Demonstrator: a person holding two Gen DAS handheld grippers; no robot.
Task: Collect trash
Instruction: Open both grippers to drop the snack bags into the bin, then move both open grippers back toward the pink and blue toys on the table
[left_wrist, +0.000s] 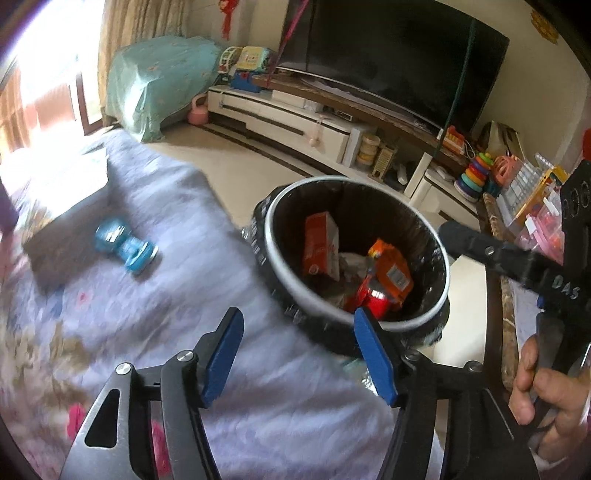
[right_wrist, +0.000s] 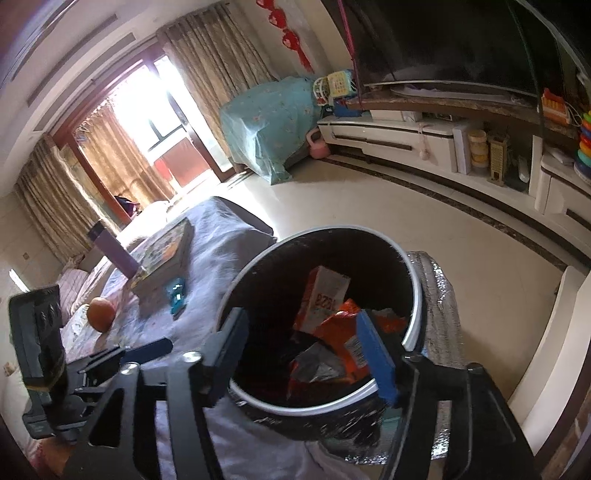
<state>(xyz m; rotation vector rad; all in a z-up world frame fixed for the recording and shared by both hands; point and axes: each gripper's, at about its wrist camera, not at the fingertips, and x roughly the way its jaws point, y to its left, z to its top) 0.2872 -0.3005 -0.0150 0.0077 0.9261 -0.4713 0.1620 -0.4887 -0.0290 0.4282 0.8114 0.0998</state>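
Observation:
A round bin with a white rim and black liner stands beside the cloth-covered table. Inside lie an orange-and-white carton, an orange wrapper and a red piece. My left gripper is open and empty over the table's edge, just before the bin. My right gripper is open and empty above the bin's mouth, over the orange wrapper and carton. The right gripper also shows at the right of the left wrist view.
A blue toy car and a book lie on the table. An orange, the book and a purple bottle show in the right wrist view. A TV cabinet and toys line the wall.

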